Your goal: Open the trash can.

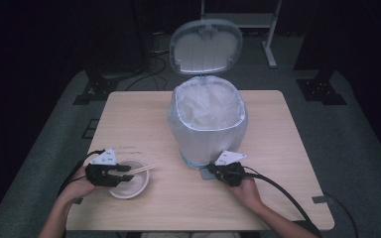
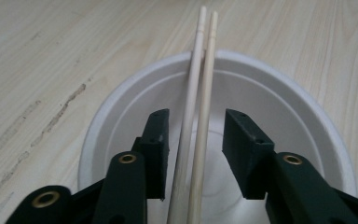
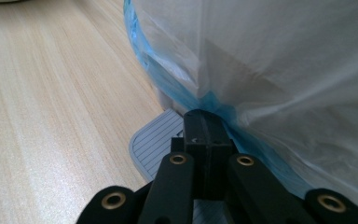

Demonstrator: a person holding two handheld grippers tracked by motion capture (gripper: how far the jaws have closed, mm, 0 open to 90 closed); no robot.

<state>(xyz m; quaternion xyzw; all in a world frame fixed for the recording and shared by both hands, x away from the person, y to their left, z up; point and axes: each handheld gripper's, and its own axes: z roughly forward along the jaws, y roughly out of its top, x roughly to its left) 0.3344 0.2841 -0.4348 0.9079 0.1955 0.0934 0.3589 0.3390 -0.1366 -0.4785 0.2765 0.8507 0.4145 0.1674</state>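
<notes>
I see one big bin (image 1: 207, 116) with a bag in it, standing in the middle of the table (image 1: 144, 114), and its lid (image 1: 206, 47) is up already. My right gripper (image 3: 204, 140) has its jaws pressed together and sits on the grey pedal (image 3: 154, 140) at the foot of the bin, so I think it keeps the lid up. Left of the bin is one white bowl (image 2: 270, 102). Two chopsticks (image 2: 196, 116) lie across it, between the spread jaws of my left gripper (image 2: 196, 149), not pinched yet. Grabbing them and dropping them in the bin is still to do.
</notes>
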